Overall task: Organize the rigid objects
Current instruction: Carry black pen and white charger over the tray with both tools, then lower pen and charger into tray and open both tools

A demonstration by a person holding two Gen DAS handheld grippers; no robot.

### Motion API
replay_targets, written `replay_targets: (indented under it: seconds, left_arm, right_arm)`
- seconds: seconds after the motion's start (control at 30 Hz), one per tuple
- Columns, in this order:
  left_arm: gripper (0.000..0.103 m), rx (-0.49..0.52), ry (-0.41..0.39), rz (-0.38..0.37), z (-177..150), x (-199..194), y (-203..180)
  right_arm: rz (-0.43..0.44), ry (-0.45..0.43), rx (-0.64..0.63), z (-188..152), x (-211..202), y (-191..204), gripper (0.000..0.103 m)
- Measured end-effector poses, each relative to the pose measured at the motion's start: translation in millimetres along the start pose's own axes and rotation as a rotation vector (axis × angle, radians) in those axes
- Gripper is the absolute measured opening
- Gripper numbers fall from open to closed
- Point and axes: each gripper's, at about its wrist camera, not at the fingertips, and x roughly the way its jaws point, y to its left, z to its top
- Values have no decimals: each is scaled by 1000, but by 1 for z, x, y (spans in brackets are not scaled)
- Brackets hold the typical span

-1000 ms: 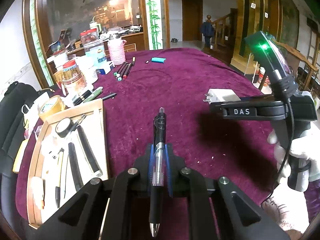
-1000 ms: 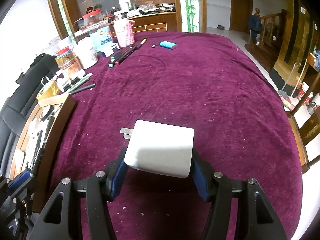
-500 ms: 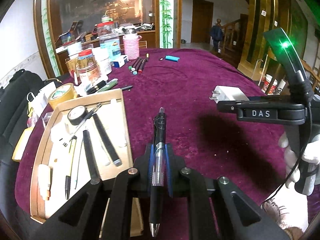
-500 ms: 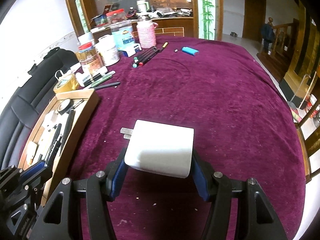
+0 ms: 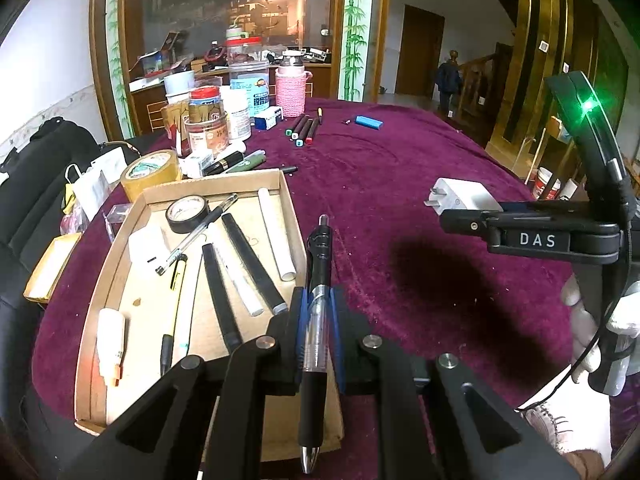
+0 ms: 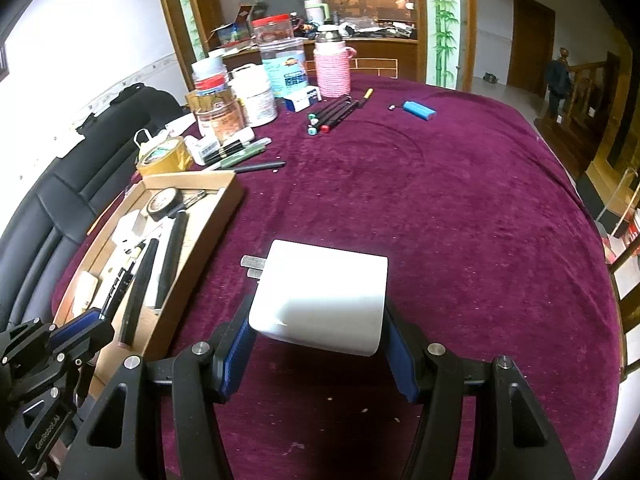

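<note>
Black plastic makes up most of the pen (image 5: 317,308), which is clamped lengthwise between the blue pads of the left gripper (image 5: 319,330), its metal tip pointing back toward the camera and its clip end reaching out over the worktop (image 5: 400,184). The jaws are clenched tight on the clear middle section of the barrel. The pen is held above the right edge of the cardboard tray (image 5: 120,280), over the seam between tray and cloth.

White and boxy, the charger (image 6: 320,300) is grasped across its sides by the right gripper (image 6: 318,344), whose jaws are pressed against it at a middling spread. Its two metal prongs are turned to the left, toward the tray (image 6: 188,256), and it is carried clear of the purple cloth, beside the tray's right wall. In the left wrist view the same charger (image 5: 460,196) is seen side-on at the tip of the right gripper (image 5: 472,220), which is gripped by a white-gloved hand (image 5: 616,320).

Inside the tray are laid a roll of black tape (image 5: 187,214), several pens, black handles and a white tube (image 5: 276,236). Beyond it are gathered a roll of brown tape (image 5: 152,168), jars (image 5: 208,120), a pink wrapped flask (image 5: 291,88), markers (image 5: 302,130) and a blue lighter (image 5: 369,121).
</note>
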Motion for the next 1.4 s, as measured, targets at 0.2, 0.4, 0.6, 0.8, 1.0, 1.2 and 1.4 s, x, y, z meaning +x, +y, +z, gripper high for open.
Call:
replay_targets:
  seconds: [0.2,0.4,0.6,0.8,1.0,1.2,1.4]
  left_arm:
    - [11,-19,13,-16,-6,-1,8]
    - [11,-51,22,-17,-11,-2,22]
    - [11,-76,23,-8,-15,-3,36]
    - [11,-106,27,3,-19,-2,52]
    - [11,-140,35,18,-24,0,73]
    - [11,-184,45,40,-31,5,96]
    - [11,-233,58,61,-38,11,121]
  right_arm:
    - [26,16,-32,-2,3,18,63]
    - [47,23,-66,-3,6,37,64]
    - [59,23,-100,-1,7,56,64]
    - [73,27,-138,2,10,76,64]
    - [95,41,-183,4,18,103,64]
    - [110,64,-232,2,29,128,64]
    - [125,96,-283,-2,44,150,64]
